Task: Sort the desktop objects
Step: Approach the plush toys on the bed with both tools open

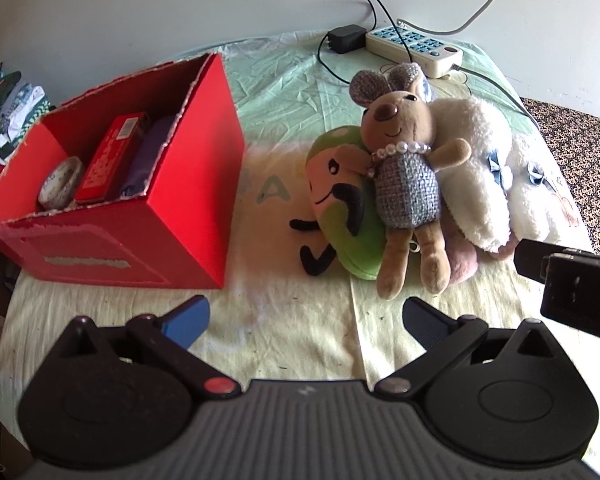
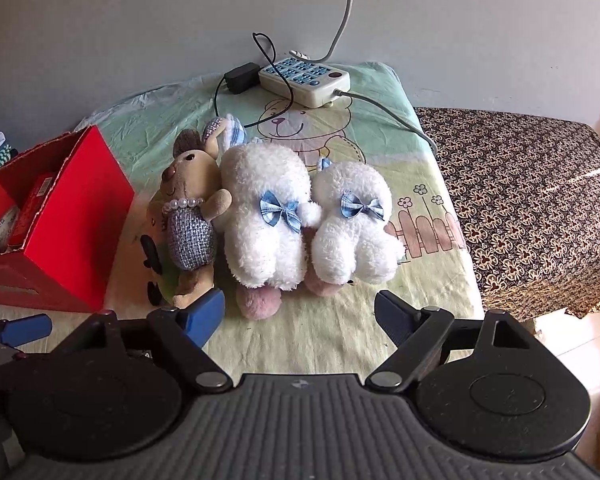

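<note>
**Plush toys heaped beside a red cardboard box**

Plush toys lie in a pile at the middle of the cloth-covered table, just right of the red box. The box is stiff cardboard with a ragged torn rim; inside sit a rounded pale object, a flat red packet and something of dark purple fabric. Next comes a smooth green cushion toy with black stitched features. A tan mouse doll leans on it, wearing a coarse woven grey-blue dress and a bead necklace. To its right are two fluffy white slippers, each with a blue checked bow. At the back lie a black adapter and a cream plastic power strip.

The left gripper hovers low before the pile, blue-padded fingers spread wide, holding nothing. The right gripper faces the slippers, likewise spread and empty.
</note>
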Demonstrator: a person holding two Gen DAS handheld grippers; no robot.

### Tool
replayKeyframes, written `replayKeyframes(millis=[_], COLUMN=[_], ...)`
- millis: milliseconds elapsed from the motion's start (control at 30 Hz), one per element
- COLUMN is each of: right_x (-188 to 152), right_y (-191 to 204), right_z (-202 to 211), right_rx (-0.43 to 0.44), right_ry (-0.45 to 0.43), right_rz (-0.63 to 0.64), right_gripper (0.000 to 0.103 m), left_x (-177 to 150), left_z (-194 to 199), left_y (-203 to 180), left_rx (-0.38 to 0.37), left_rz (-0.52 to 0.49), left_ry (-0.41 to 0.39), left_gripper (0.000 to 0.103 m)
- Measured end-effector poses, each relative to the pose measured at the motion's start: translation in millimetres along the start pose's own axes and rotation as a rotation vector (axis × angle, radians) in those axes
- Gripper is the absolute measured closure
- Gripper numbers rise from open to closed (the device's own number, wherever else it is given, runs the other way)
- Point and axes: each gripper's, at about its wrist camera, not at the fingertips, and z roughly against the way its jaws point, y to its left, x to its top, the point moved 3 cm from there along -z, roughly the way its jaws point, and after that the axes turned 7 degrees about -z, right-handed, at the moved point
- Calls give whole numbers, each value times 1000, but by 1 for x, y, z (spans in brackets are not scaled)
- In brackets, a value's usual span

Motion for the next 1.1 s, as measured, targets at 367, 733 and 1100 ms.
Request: replayKeyframes(millis=[367, 733, 1100], right_x=[5, 7, 12], right_y=[3, 0, -5], right_z=[-1, -8, -14], right_rx=[-5, -11, -5], right_ry=[-10, 4, 1], right_rz=[-17, -31, -41], right_gripper=[19, 19, 19], left_x=[9, 12, 10], left_z=[-4, -8, -9], left_y=[2, -1, -1], left_rx=[-8, -25, -86], left_rz=[-25, -32, -30], left_ry=[-6, 3, 5], left_gripper=[1, 1, 1])
